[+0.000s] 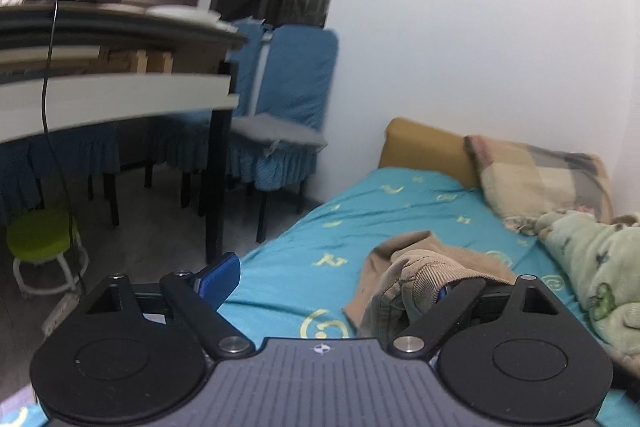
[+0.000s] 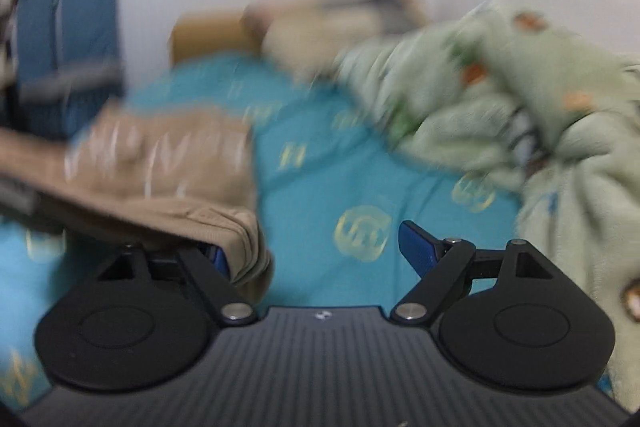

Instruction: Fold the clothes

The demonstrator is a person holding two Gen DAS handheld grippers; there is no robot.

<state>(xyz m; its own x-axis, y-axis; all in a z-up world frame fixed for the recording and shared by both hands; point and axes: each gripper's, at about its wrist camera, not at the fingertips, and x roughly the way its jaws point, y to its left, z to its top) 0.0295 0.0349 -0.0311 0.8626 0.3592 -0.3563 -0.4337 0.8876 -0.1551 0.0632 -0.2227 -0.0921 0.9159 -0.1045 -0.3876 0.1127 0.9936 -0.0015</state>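
- Left wrist view: the left gripper [image 1: 332,283] has its two blue fingers spread wide apart. One finger [image 1: 218,285] sticks out on the left with nothing on it.
- The tan clothes [image 1: 416,279] lie in a bunched heap on the blue bed sheet [image 1: 304,247]. The heap covers the gripper's other finger, so that one is mostly hidden. I cannot tell if the cloth just rests on it.
- A green fuzzy blanket [image 1: 592,279] is piled at the right side of the bed, near a checked pillow [image 1: 544,179] by the wall.
- Off the bed there is a table [image 1: 120,95], a blue chair [image 1: 288,99] and a small green stool [image 1: 42,239].
- Right wrist view: this picture is very blurry. The right gripper [image 2: 316,251] also has its fingers far apart.
- The tan clothes [image 2: 160,179] lie on its left finger side and hang over it. The right finger [image 2: 418,245] is bare, with only the blue bed sheet [image 2: 320,163] past it.
- The green fuzzy blanket [image 2: 520,115] fills the right side.
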